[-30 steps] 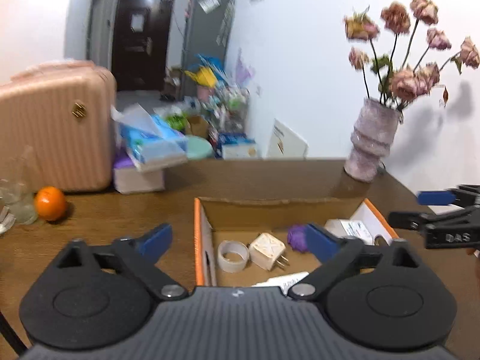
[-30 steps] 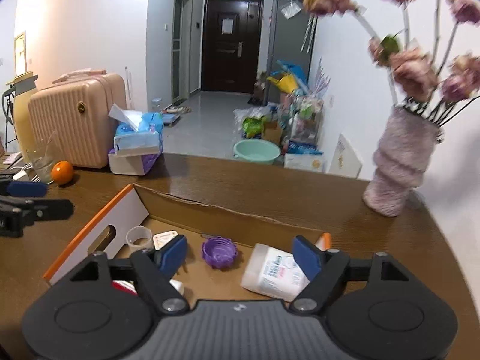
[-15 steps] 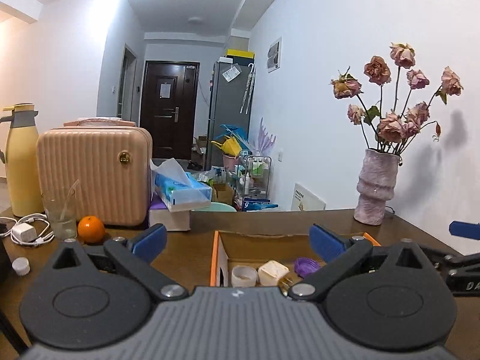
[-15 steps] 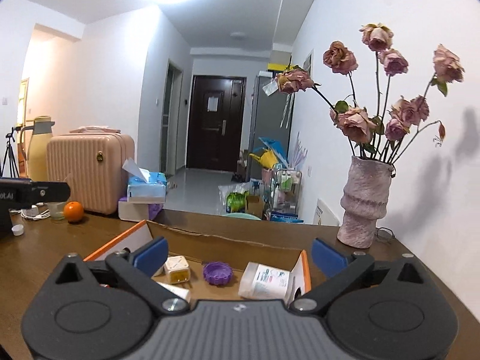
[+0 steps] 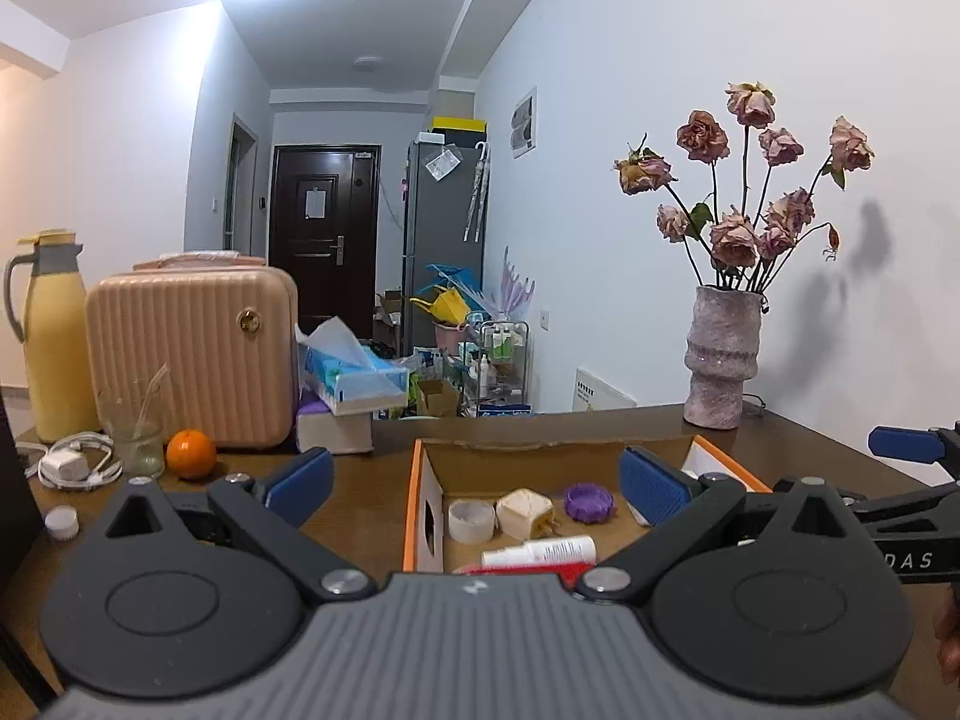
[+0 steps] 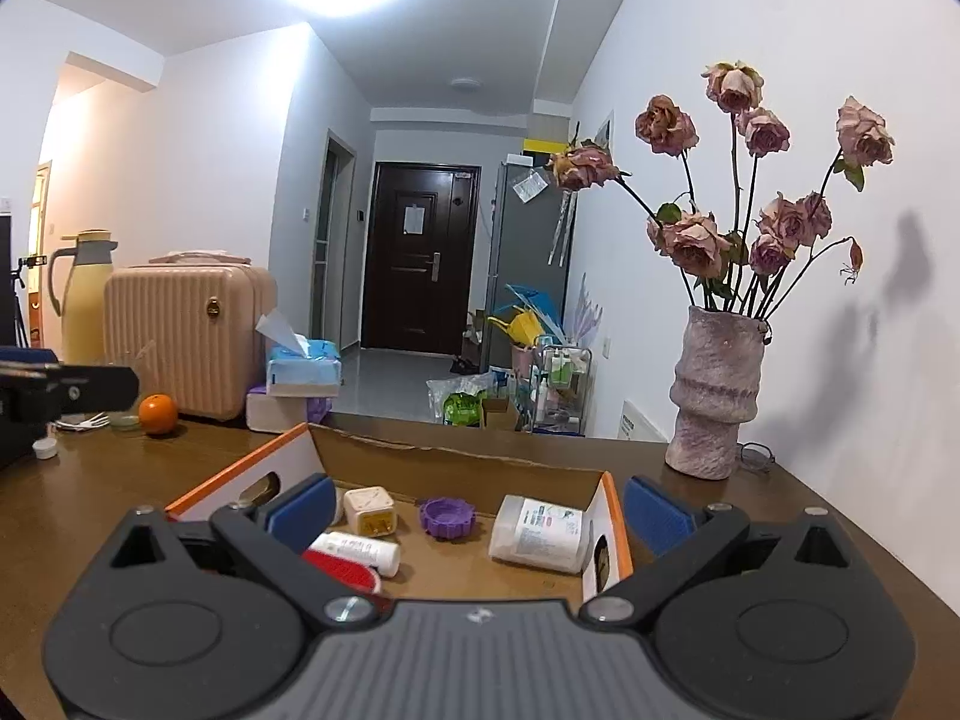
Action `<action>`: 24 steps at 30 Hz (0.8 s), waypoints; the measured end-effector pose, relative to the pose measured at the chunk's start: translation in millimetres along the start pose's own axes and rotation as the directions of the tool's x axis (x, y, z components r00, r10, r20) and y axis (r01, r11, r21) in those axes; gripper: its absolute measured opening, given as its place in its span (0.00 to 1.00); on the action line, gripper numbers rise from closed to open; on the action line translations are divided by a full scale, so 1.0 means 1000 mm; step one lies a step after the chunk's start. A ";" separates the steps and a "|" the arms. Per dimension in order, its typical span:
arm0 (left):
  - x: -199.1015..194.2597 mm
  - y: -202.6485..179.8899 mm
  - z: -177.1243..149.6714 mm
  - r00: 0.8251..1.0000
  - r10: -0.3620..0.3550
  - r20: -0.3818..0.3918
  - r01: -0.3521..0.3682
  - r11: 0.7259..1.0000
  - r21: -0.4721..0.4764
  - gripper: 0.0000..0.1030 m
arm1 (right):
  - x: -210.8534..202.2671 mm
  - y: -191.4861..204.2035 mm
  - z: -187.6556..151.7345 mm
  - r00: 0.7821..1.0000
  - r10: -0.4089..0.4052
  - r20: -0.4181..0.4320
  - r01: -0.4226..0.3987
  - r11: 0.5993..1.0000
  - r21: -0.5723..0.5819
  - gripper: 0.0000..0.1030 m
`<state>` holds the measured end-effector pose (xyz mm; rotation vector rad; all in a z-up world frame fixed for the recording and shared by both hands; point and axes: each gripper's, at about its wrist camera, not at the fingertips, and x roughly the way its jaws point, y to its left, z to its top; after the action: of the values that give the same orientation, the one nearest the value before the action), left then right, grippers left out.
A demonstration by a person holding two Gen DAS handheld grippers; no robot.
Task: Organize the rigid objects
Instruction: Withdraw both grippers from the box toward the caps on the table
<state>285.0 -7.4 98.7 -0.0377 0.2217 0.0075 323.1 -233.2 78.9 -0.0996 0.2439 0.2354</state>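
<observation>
An open cardboard box with orange edges (image 5: pixel 411 498) (image 6: pixel 612 546) sits on the brown table. In it lie a tape roll (image 5: pixel 471 519), a cream plug adapter (image 5: pixel 523 513) (image 6: pixel 371 510), a purple lid (image 5: pixel 589 501) (image 6: pixel 449 518), a white tube (image 5: pixel 540 552) (image 6: pixel 360 552), a red item (image 6: pixel 348 575) and a white bottle on its side (image 6: pixel 537 534). My left gripper (image 5: pixel 474 483) is open and empty, held over the box's near left side. My right gripper (image 6: pixel 477 507) is open and empty, above the box's near edge.
A pink vase of dried roses (image 5: pixel 723 357) (image 6: pixel 714 393) stands at the back right. At the left are a pink suitcase (image 5: pixel 192 360), tissue packs (image 5: pixel 351 387), an orange (image 5: pixel 191 454), a glass (image 5: pixel 132 438), a yellow jug (image 5: pixel 51 336), a charger (image 5: pixel 72 465) and a small white cap (image 5: pixel 62 522).
Both grippers have risen and tilted up from looking down into the box to looking level across the table. Both stayed open and empty. The box contents have not moved.
</observation>
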 end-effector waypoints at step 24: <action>-0.128 -0.002 -0.141 0.975 -0.021 -0.220 0.028 0.999 0.027 1.00 | -0.149 0.063 -0.142 0.977 0.031 -0.210 -0.020 0.998 0.053 1.00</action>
<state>128.8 -15.3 -10.2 -0.0110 0.4431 -0.0246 134.9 -222.4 -25.0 -0.0710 0.4624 0.2441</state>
